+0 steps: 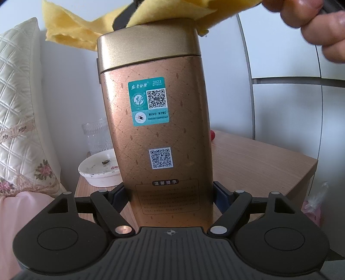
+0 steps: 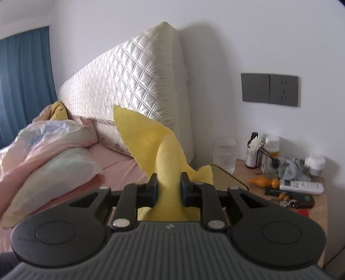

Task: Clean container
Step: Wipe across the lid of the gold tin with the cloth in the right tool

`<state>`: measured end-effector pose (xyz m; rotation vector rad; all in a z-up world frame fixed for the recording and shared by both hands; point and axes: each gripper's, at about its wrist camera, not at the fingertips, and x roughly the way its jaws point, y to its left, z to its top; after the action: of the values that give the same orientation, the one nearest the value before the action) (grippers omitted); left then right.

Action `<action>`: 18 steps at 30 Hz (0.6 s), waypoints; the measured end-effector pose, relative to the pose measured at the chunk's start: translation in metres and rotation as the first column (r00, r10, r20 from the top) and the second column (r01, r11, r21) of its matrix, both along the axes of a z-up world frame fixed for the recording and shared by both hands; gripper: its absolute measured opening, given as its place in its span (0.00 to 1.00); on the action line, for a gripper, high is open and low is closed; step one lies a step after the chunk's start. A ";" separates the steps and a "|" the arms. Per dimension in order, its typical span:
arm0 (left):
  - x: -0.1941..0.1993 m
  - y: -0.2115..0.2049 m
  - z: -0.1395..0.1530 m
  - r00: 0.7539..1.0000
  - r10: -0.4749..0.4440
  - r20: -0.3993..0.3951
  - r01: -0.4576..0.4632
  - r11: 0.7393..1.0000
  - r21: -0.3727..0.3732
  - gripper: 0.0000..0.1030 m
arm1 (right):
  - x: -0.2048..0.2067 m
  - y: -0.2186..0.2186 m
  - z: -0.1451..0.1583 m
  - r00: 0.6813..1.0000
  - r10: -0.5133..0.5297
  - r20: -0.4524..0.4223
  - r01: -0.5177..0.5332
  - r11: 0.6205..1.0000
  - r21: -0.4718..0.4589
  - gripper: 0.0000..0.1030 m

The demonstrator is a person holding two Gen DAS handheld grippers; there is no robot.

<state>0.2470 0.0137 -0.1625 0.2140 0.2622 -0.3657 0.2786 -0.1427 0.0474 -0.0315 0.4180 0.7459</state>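
A tall gold tin container (image 1: 159, 133) with a teal sticker and QR labels stands upright between the fingers of my left gripper (image 1: 170, 193), which is shut on its lower body. A yellow cloth (image 1: 151, 15) lies over the tin's lid, with a person's hand (image 1: 308, 23) at the top right. In the right wrist view my right gripper (image 2: 169, 189) is shut on the yellow cloth (image 2: 155, 146), which sticks up and forward past the fingers. The tin's gold top edge (image 2: 228, 178) shows just beyond the cloth.
A wooden bedside table (image 1: 258, 163) carries a white dish (image 1: 99, 170) and a ribbed glass (image 1: 97, 137). The right wrist view shows bottles (image 2: 253, 153), a remote control (image 2: 301, 186), an orange gourd (image 2: 263, 182) and keys there. A quilted headboard (image 2: 133, 90) and bed lie to the left.
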 end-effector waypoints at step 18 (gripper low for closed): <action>0.023 0.030 -0.019 1.000 0.015 0.004 -0.015 1.000 0.003 0.79 | -0.009 0.010 -0.004 0.998 -0.013 0.064 0.016 0.998 -0.056 0.21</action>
<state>0.2705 0.0437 -0.1816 0.2155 0.2601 -0.3504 0.2698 -0.1328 0.0436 -0.1053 0.3785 0.7166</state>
